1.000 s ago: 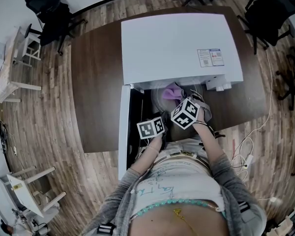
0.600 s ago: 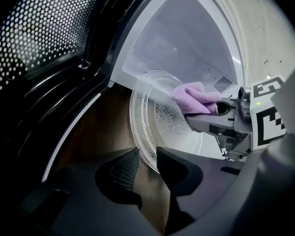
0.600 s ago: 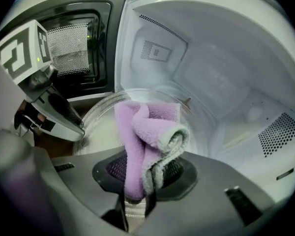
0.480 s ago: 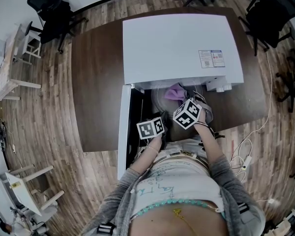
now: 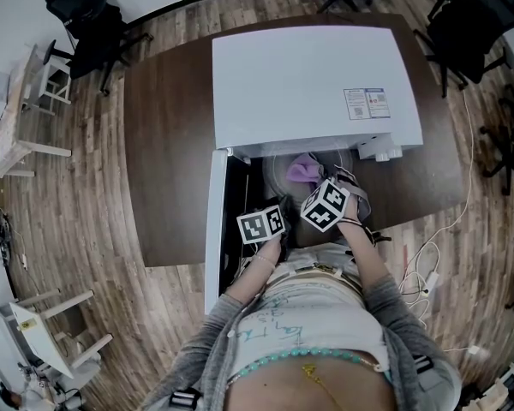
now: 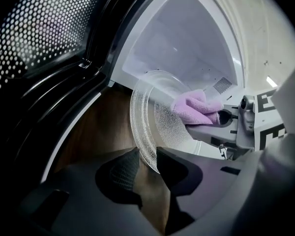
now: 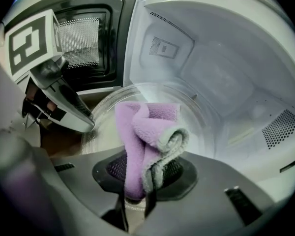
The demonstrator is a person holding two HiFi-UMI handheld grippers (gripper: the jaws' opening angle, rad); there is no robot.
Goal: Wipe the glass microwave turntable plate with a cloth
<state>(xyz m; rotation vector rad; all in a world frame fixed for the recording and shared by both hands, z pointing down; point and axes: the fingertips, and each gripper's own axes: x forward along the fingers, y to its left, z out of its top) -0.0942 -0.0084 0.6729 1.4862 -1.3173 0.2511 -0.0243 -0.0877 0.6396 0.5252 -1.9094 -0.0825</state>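
Observation:
The glass turntable plate [image 6: 160,124] stands tilted at the mouth of the open white microwave [image 5: 317,80]. My left gripper [image 6: 147,154] is shut on the plate's near rim, which sits between its two pads. A folded purple cloth [image 7: 137,132] with a grey edge is clamped in my right gripper [image 7: 142,173], and it lies against the plate's [image 7: 187,117] inner face. From the head view the cloth [image 5: 301,169] shows just under the microwave's front edge, with both marker cubes below it.
The microwave door [image 5: 216,221] hangs open on the left, close beside my left gripper; its perforated window [image 6: 44,38] fills that side. The microwave sits on a brown table [image 5: 167,144]. Office chairs [image 5: 86,20] stand at the far corners.
The right gripper and the cloth have slid a little toward me across the plate. The left gripper and the plate have stayed put.

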